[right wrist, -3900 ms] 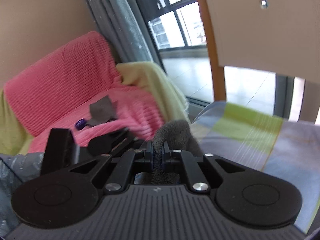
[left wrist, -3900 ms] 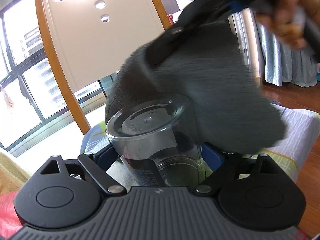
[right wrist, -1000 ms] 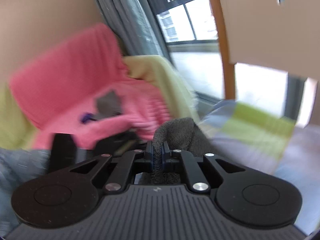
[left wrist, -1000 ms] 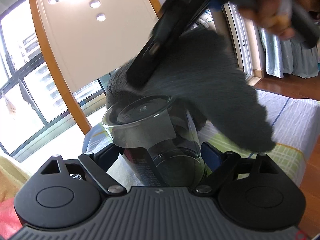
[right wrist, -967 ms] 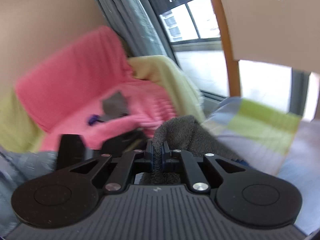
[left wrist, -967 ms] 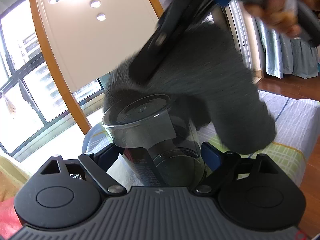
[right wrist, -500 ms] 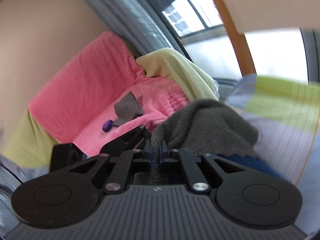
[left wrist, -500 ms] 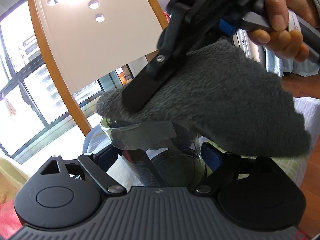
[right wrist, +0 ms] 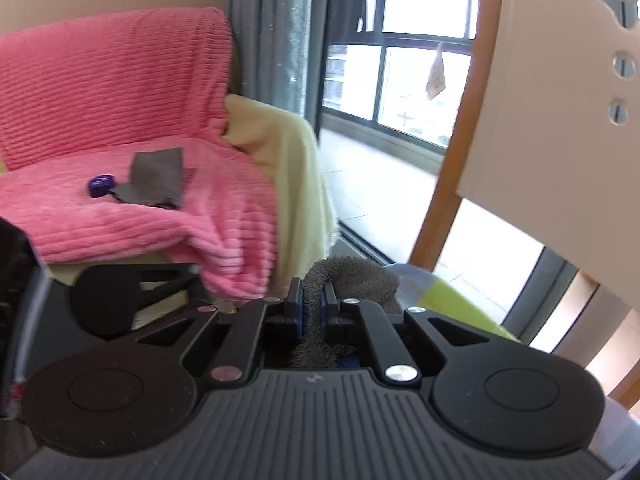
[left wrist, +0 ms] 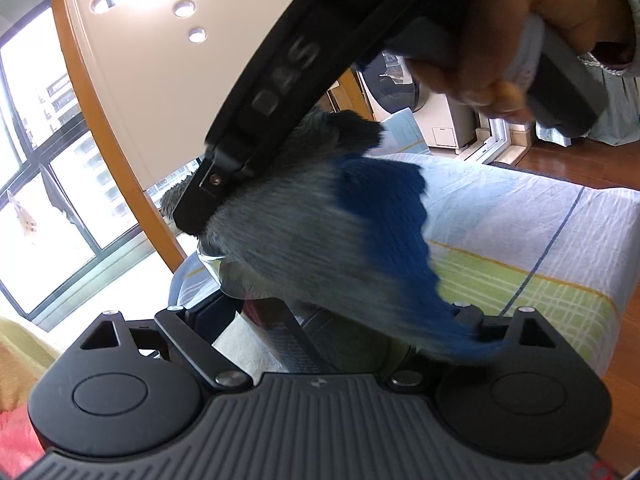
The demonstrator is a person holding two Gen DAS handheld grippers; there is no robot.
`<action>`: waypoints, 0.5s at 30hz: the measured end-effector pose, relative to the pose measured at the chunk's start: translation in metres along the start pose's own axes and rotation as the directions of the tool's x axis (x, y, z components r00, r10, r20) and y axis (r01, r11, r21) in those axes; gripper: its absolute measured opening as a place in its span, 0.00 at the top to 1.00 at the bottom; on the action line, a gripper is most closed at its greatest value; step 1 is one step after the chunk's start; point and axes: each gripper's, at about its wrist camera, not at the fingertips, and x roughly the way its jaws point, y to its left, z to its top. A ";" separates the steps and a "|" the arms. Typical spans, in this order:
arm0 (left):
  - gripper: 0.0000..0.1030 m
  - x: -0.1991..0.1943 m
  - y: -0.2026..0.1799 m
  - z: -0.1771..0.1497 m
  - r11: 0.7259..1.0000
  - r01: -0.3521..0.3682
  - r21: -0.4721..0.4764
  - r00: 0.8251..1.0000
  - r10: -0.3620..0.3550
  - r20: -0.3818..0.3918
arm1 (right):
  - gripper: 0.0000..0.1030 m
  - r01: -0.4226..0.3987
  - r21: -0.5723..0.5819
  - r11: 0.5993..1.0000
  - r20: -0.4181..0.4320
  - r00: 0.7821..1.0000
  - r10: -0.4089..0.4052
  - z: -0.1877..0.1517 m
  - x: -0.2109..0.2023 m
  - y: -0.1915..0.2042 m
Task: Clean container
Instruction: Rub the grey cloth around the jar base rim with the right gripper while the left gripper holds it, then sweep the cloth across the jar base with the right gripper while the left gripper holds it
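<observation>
While the left tongs [left wrist: 320,312] stood apart around the clear container [left wrist: 256,320], its glass wall showed between their two arms and ran down to the black housing at the bottom of the left wrist view; whether the pads actually pressed the glass could not be told, since the cloth hid the right-hand pad. The grey cloth [left wrist: 320,240] lay draped over the container's mouth — blurred, and with a blue patch on its right-hand part — and covered the rim except for a short arc at the left. The right tongs [right wrist: 313,302] were closed together on a fold of that cloth, which rose as a grey hump just beyond the blue pads in the right wrist view. Seen from the left wrist, that same tool came in from the upper right as a long black bar, and a hand [left wrist: 532,28] gripped its handle (only fingers and a bit of sleeve showed). Under the container lay a checked sheet [left wrist: 520,240] of pale blue and green. Behind stood a chair back [left wrist: 168,80] — cream with an orange-brown frame. A pink blanket [right wrist: 120,120] covered a seat beside the window.
</observation>
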 end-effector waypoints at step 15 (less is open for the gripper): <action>0.11 0.030 0.067 -0.059 1.000 0.013 -0.023 1.000 -0.013 -0.003 | 0.94 -0.122 0.421 0.899 0.057 0.992 0.108 -0.033 -0.073 -0.048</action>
